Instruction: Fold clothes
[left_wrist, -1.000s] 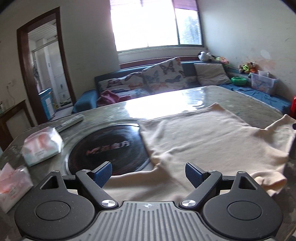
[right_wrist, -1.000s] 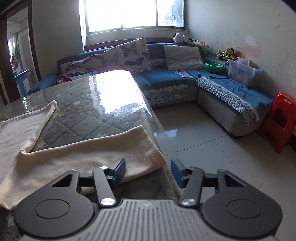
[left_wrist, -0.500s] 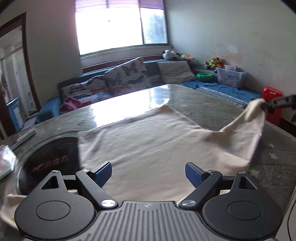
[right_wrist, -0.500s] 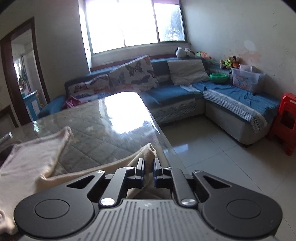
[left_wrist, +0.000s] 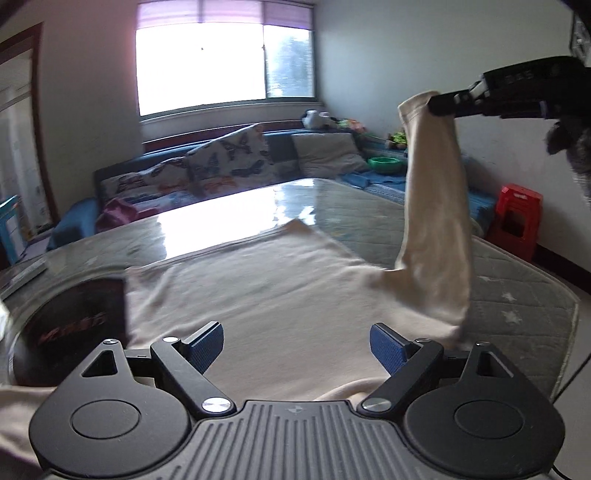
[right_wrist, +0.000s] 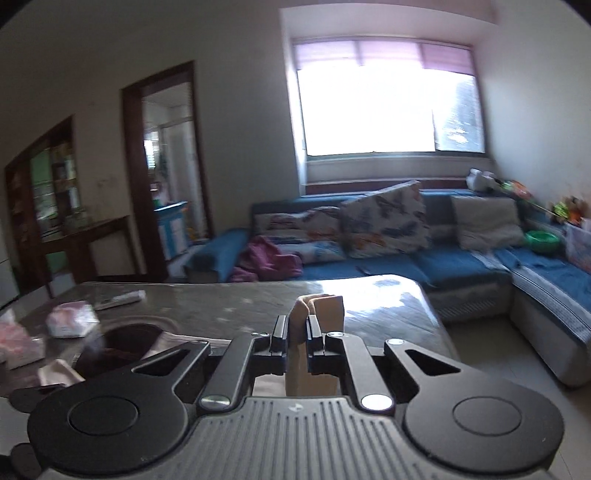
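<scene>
The garment (left_wrist: 280, 295), a cream knit piece, lies spread flat over the middle of the table (left_wrist: 517, 291), its body filling the centre of the left wrist view. One sleeve (left_wrist: 436, 206) rises from the body at about 3 o'clock and hangs upright toward 1 o'clock, where its cuff is pinched. The right gripper (left_wrist: 436, 105) is clenched on that cuff, held high above the table's right side; in its own view the cuff's folded end (right_wrist: 317, 306) pokes up between the closed jaws, with more cloth hanging below them.

The left gripper (left_wrist: 297, 345) is released, its blue pads (left_wrist: 207, 345) wide apart, low over the near edge of the garment at 6 o'clock. Nothing sits between the pads; whether they touch the cloth cannot be told.

At 9 o'clock of the garment a round black hob (left_wrist: 74, 321) is set into the table, and the garment's left edge overlaps it. Beyond the hob, at 10 o'clock, lies a remote (right_wrist: 122, 299), and a tissue pack (right_wrist: 72, 319) sits near it. The table is quilted grey under a glossy cover.

Past the table at 12 o'clock runs a blue sofa (left_wrist: 325, 155) with butterfly cushions (left_wrist: 229, 162) beneath a bright window (left_wrist: 221, 62). A red stool (left_wrist: 517, 218) stands on the floor at 3 o'clock.
</scene>
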